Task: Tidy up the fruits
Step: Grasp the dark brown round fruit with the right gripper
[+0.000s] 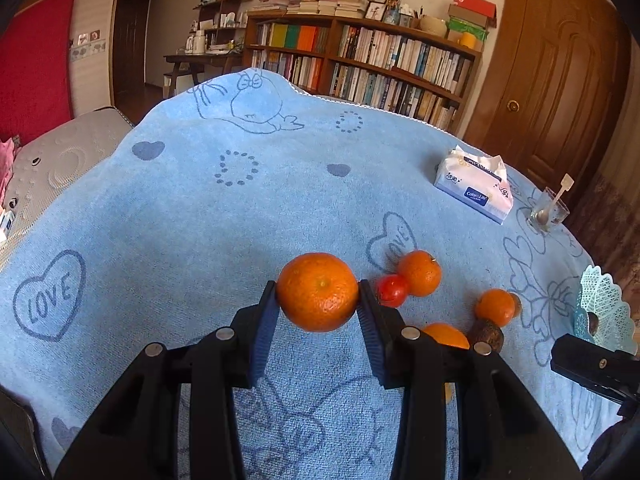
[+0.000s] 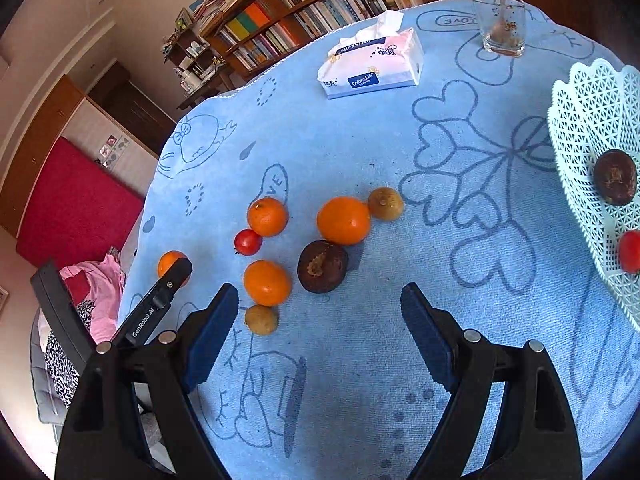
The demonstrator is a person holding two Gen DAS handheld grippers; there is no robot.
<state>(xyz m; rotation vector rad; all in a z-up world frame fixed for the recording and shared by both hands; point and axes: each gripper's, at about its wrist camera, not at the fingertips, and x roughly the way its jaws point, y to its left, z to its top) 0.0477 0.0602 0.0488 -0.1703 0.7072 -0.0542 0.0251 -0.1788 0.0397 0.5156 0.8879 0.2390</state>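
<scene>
My left gripper (image 1: 318,300) is shut on a large orange (image 1: 317,291) and holds it above the blue cloth; it also shows at the left of the right wrist view (image 2: 170,263). On the cloth lie more oranges (image 2: 343,220), a small red fruit (image 2: 247,242), a dark brown fruit (image 2: 322,266) and two small yellowish fruits (image 2: 385,203). A pale lattice basket (image 2: 588,120) at the right edge holds a dark fruit (image 2: 615,177) and a red fruit (image 2: 630,251). My right gripper (image 2: 320,320) is open and empty, just in front of the dark brown fruit.
A tissue pack (image 2: 372,66) and a glass with a spoon (image 2: 500,24) stand at the far side of the table. A bookshelf (image 1: 360,56) and a wooden door (image 1: 560,72) are behind. A bed (image 1: 60,160) lies at the left.
</scene>
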